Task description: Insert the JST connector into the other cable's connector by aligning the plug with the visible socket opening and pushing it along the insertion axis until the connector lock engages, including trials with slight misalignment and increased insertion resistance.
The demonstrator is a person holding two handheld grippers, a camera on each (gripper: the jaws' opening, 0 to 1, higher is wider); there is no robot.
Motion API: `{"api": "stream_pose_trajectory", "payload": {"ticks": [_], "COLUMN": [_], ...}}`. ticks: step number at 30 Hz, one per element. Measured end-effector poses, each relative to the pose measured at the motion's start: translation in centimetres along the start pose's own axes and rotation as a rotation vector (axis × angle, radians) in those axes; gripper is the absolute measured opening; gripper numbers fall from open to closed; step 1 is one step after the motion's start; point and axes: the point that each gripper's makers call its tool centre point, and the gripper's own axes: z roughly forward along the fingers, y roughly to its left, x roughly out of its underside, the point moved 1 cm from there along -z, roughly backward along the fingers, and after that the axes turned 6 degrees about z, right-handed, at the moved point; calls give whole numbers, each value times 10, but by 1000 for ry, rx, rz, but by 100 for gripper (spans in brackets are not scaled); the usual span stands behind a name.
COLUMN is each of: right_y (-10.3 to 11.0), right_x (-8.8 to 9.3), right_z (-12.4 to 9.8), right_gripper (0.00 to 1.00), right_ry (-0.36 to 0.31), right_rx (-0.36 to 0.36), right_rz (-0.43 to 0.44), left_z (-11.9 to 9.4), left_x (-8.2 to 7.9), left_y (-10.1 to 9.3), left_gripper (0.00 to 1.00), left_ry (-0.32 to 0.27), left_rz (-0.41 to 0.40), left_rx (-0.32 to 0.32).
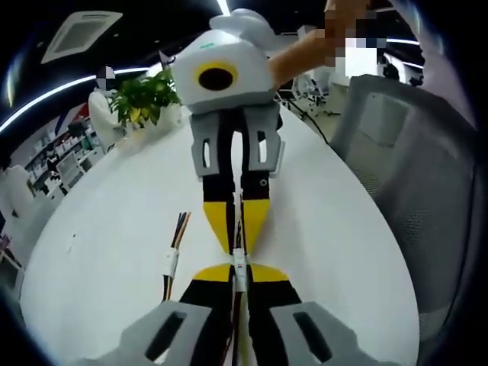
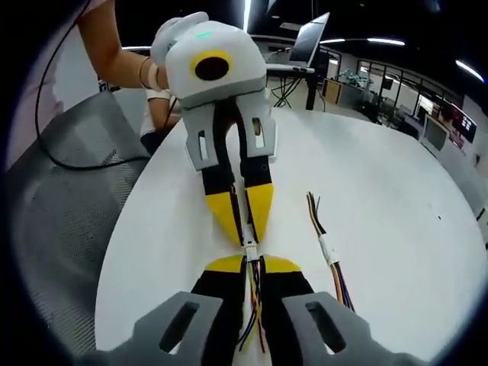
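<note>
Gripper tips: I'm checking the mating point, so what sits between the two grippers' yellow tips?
In the left gripper view, the white JST connector bridges the left gripper and right gripper; the right gripper view shows the same.

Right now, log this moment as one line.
left gripper: shut on cable | right gripper: shut on cable | connectors: meeting | spare cable: on table

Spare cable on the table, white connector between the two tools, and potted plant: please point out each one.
spare cable (image 2: pixel 329 252): right gripper view, on its white connector.
white connector (image 1: pixel 239 263): left gripper view, on its body between the yellow tips.
potted plant (image 1: pixel 141 97): left gripper view, on the leaves.
</note>
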Motion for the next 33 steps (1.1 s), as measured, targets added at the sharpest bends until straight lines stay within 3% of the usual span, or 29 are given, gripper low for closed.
{"api": "stream_pose_trajectory", "payload": {"ticks": [14,21,33], "right_y": [0,5,5], "right_x": [-1,-2,-5], "right_z": [-4,-3,-3], "right_gripper": [3,3,3], "right_ry": [-9,-4,-22], "right_rx": [-3,-9,-6], "right_rz": [-22,-87,-65], "left_z": [0,6,9], "left_x": [-8,-12,-8], "left_y": [0,-2,4], "left_gripper": [0,0,0], "left_ry": [-24,-18,-14], "left_rz": [31,56,13], "left_rx": [11,36,20]}}
